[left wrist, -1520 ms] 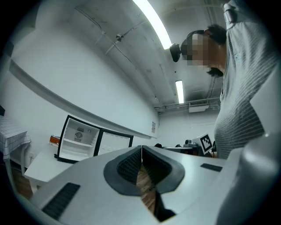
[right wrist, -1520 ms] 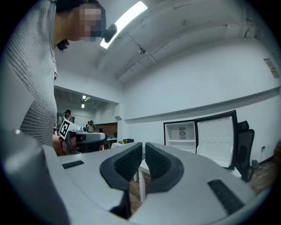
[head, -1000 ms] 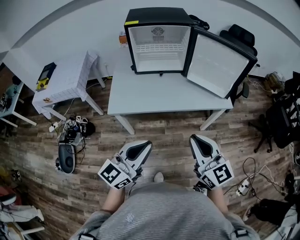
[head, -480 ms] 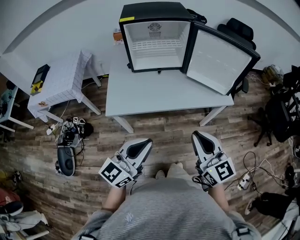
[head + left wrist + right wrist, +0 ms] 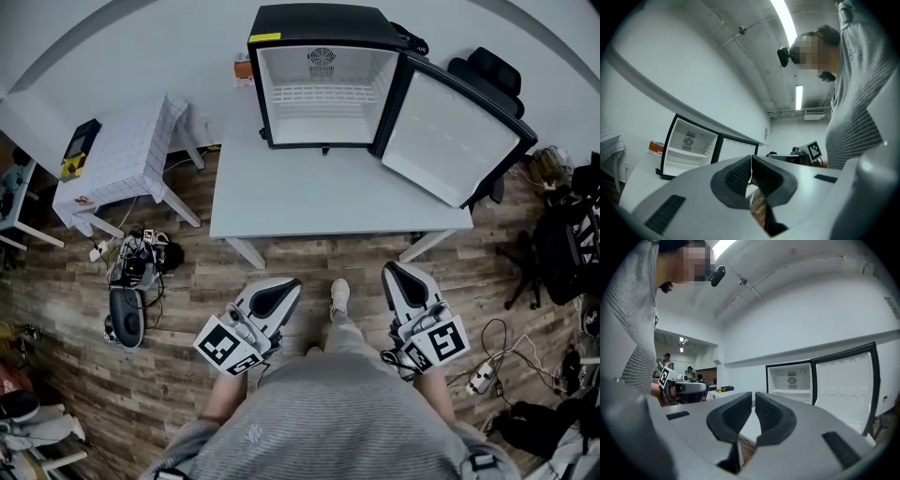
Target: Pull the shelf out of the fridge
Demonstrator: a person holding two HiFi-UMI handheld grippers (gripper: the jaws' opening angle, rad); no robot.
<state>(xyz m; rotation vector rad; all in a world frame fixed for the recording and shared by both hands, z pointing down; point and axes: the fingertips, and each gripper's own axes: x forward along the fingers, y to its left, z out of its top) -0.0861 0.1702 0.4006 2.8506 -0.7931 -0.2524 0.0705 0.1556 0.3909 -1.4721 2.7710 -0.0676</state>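
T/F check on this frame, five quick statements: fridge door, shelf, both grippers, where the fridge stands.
1. The fridge door stands open. True.
2. The shelf lies out on the table. False: it sits inside the fridge.
3. The left gripper and the right gripper are both shut and empty. True.
4. The left gripper touches the fridge. False: it is held over the floor, short of the table's near edge.
5. The fridge stands on the floor. False: it stands at the back of the table.
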